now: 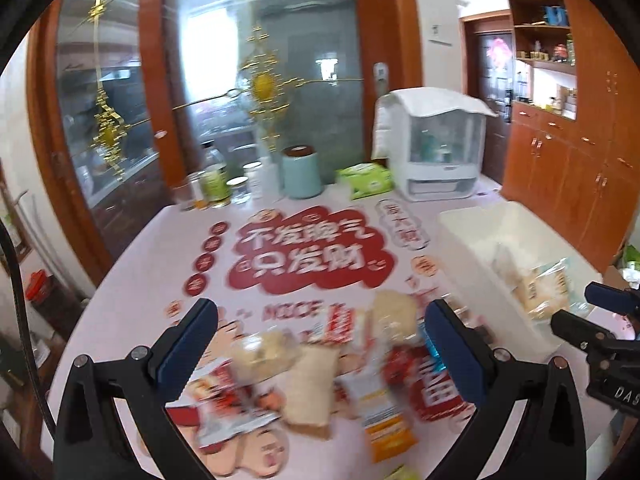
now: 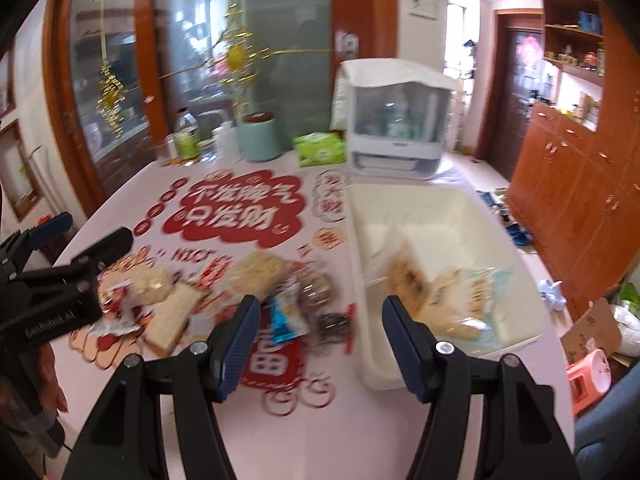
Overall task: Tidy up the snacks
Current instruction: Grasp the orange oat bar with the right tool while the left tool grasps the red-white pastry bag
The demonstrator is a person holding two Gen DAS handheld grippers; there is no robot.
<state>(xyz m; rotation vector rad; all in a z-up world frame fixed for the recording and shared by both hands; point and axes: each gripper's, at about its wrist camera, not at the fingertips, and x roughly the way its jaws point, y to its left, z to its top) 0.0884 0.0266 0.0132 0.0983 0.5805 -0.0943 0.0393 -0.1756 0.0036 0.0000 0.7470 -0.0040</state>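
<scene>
A blurred heap of snack packets lies on the pink printed table. It includes a beige bread slice packet, a red packet and an orange one. My left gripper hovers open over the heap, holding nothing. To the right stands a white bin with several pale wrapped snacks inside. My right gripper is open and empty, over the table between the heap and the bin's near left corner. Each gripper shows in the other's view: the right gripper, the left gripper.
At the table's far end stand a white countertop appliance, a green tissue pack, a teal canister and several jars. Wooden cabinets line the right wall. A pink stool and a cardboard box sit on the floor.
</scene>
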